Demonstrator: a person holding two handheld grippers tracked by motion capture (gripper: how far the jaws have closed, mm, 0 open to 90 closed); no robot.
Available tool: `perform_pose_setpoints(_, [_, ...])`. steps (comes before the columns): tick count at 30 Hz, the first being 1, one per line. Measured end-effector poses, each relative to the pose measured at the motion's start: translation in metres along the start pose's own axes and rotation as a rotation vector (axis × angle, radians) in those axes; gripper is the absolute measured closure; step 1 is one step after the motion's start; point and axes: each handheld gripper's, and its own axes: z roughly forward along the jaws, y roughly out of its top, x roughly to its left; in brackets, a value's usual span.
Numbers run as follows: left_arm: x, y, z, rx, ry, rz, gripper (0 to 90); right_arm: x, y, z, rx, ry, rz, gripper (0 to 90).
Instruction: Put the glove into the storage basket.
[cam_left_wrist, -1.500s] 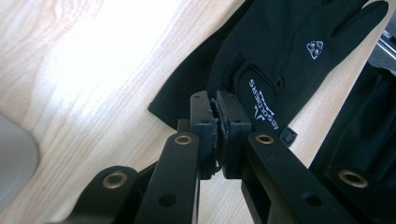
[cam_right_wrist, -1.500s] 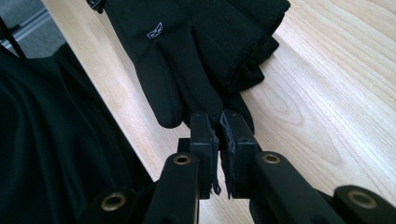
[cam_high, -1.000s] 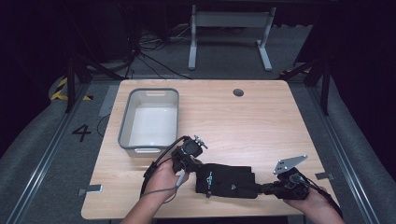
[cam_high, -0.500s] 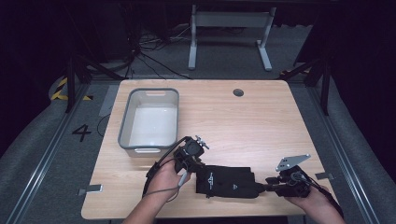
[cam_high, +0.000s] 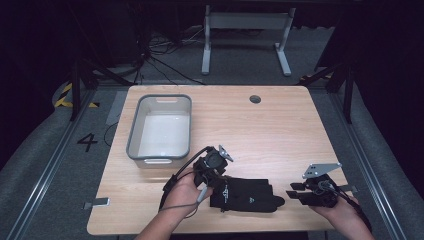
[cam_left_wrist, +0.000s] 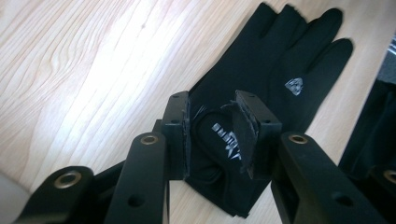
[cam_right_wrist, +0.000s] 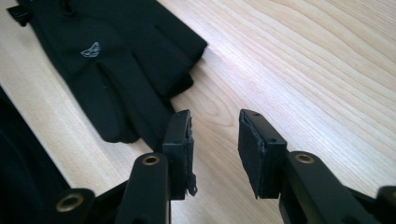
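The glove's (cam_left_wrist: 261, 79) cuff is hidden behind the left claw (cam_left_wrist: 219, 133).

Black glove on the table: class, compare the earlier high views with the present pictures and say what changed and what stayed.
Both grippers have just been opening. The left gripper has loosened around the cuff of the black glove, which remains between its jaws. The right gripper has let go of the fingertips and drawn slightly back; bare wood shows between its jaws. The glove, the grey bin and the table stayed put.

Bright tabletop glare, dark surroundings, soft focus
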Motion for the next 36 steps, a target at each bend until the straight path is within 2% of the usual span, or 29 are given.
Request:
perform_pose_setpoints(11, [-0.017,0.008,0.011,0.015,-0.041,0.049,56.6,-0.019,-0.006,0.002,-0.022,-0.038,0.039,59.4])
perform_pose_setpoints(16, [-0.022,0.01,0.017,0.018,-0.069,0.066,56.0,-0.022,-0.007,0.002,-0.038,-0.039,0.048,58.5])
perform_pose_setpoints(19, [-0.024,0.013,0.024,0.037,-0.085,0.088,55.9,-0.023,-0.008,0.002,-0.045,-0.031,0.059,58.0])
perform_pose_setpoints(24, [-0.026,0.017,0.039,0.071,-0.12,0.093,53.8,-0.023,-0.008,-0.001,-0.061,-0.032,0.059,56.3])
perform_pose_setpoints(28, [-0.029,0.017,0.049,0.091,-0.127,0.112,49.4,-0.021,-0.008,-0.001,-0.059,-0.024,0.055,55.8])
perform_pose_setpoints(29, [-0.029,0.015,0.051,0.092,-0.123,0.129,48.8,-0.02,-0.009,-0.001,-0.06,-0.023,0.056,55.8])
perform_pose_setpoints(34, [-0.028,0.012,0.055,0.11,-0.133,0.124,47.2,-0.019,-0.008,-0.001,-0.063,-0.017,0.057,55.5])
perform_pose_setpoints(36, [-0.028,0.011,0.058,0.12,-0.124,0.126,46.7,-0.018,-0.008,0.0,-0.064,-0.015,0.051,55.5])
